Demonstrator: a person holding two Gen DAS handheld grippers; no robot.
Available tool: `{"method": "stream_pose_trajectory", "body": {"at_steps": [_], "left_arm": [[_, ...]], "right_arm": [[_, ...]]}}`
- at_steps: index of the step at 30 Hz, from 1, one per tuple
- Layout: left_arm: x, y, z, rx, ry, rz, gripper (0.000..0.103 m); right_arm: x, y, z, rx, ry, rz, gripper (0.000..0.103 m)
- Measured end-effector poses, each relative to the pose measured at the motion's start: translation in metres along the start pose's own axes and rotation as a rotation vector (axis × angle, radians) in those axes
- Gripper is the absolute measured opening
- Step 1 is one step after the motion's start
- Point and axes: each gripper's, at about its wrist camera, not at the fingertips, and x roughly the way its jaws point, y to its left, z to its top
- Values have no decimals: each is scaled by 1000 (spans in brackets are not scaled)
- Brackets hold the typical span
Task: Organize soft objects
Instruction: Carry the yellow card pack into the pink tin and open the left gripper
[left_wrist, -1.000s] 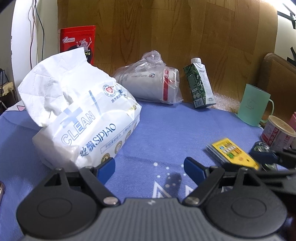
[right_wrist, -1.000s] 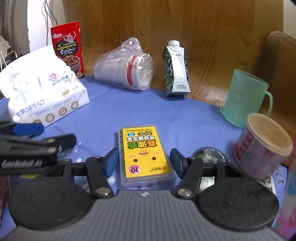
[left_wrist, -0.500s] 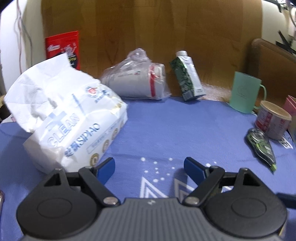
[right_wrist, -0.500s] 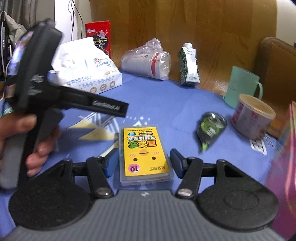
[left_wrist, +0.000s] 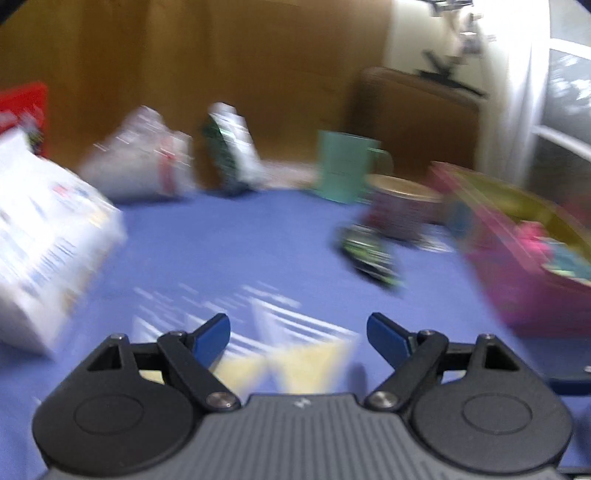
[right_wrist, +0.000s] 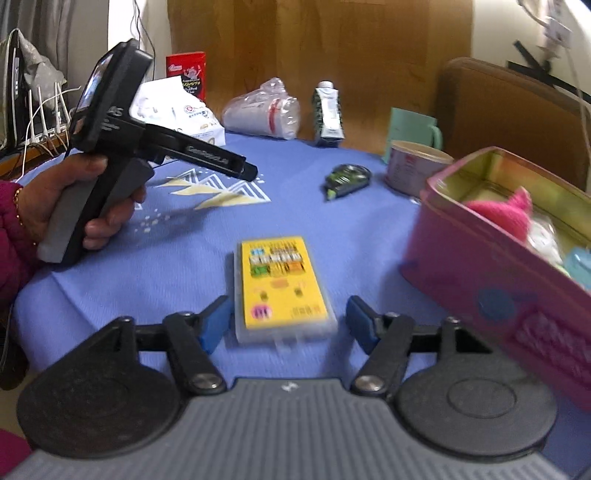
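Both claws, the left claw (left_wrist: 298, 334) and the right claw (right_wrist: 288, 320), are gaping empty after swinging right, bringing the pink tin (right_wrist: 491, 266) of soft toys into frame at right, tissue pack (right_wrist: 177, 110) upper left.

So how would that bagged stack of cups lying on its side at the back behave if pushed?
The bagged cup stack lies on its rounded side, so it would probably roll. It looks light, and the loose clear plastic would likely slip or crumple under fingers rather than give firm purchase.
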Motion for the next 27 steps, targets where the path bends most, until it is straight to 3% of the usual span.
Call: {"method": "stream_pose_trajectory", "body": {"at_steps": [2,6,7,9,12,14,18,22,27], "left_arm": [[-7,-18,-9,8,19,-90,82],[-12,-49,-19,61,64,-168,82],[-12,-56,-21,68,69,-176,82],[-13,-70,-24,101,84,-192,75],[-16,-81,-27,124,93,-170,74],[-19,-81,-23,88,101,-181,67],[-41,-100,1,127,6,-191,67],[-39,-136,39,196,-68,-237,67],[-3,-200,68,303,-115,-278,67]], "right_arm": [[-4,-3,-5,6,-7,5,81],[-4,-6,-7,12,-22,26,80],[-4,-6,-8,10,-29,33,79],[-6,-3,-9,-2,-49,58,59],[-6,4,-9,-39,-69,49,58],[-10,1,-12,-32,-85,51,58],[-31,0,-12,-65,-189,-10,58],[-54,-14,-1,-81,-308,-131,58],[-63,-62,7,-20,-326,-280,59]]}}
